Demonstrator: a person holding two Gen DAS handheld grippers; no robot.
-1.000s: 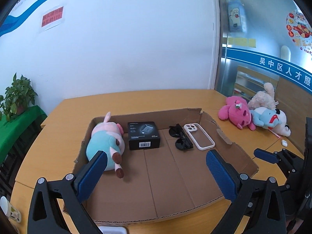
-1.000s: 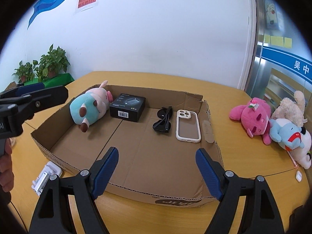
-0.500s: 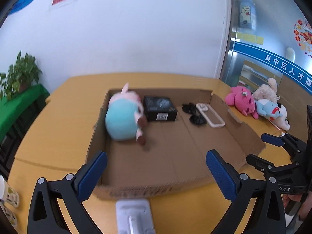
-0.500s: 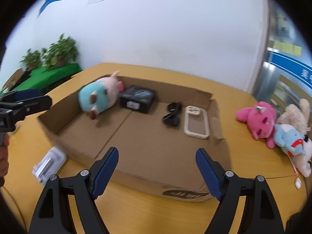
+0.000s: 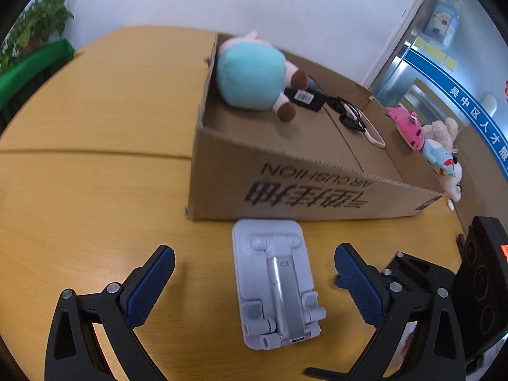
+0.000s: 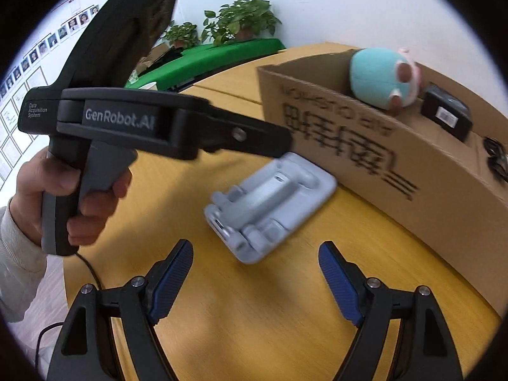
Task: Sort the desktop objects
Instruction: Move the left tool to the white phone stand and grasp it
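A folded grey phone stand lies flat on the wooden table just outside the near wall of the cardboard box. My left gripper is open, low over the table, its blue pads on either side of the stand without touching it. My right gripper is open and empty, just short of the stand. In the box lie a teal and pink plush, a black box, sunglasses and a phone case.
Three plush toys lie on the table right of the box. The left gripper's body and the hand holding it fill the left of the right wrist view. Potted plants on a green surface stand beyond the table.
Both grippers have dropped from above the box to the table in front of it. The phone stand, earlier at the frame edge, now lies between the left pads.
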